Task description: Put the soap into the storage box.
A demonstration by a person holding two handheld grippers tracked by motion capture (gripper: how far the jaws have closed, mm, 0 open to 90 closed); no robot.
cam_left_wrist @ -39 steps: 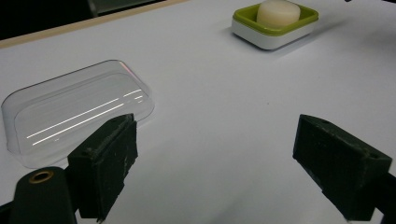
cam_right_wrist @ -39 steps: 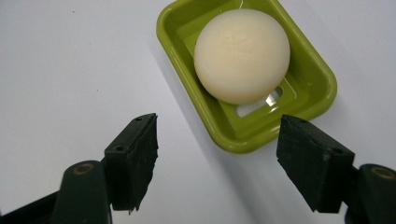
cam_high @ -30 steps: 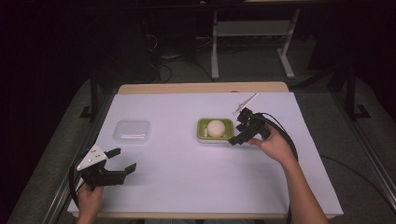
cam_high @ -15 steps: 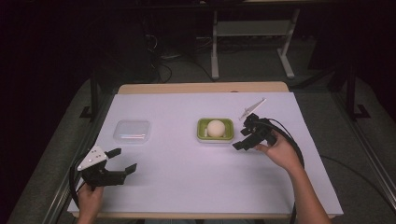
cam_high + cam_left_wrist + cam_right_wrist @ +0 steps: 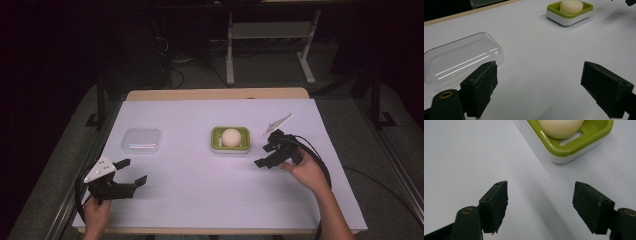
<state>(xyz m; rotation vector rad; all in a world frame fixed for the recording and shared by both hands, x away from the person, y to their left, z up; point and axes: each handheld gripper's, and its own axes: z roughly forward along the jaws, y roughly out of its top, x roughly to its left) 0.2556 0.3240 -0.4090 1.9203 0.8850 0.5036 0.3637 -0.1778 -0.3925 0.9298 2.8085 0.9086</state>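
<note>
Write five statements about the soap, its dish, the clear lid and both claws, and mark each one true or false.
1. The soap lies in the green soap dish. True.
2. The clear lid covers the dish. False: it lies apart, toward the left claw's side.
3. The right claw grips the soap. False: its jaws are open and hold nothing.
4. The left claw is open. True.
5. The lid lies beyond the left claw. True.
</note>
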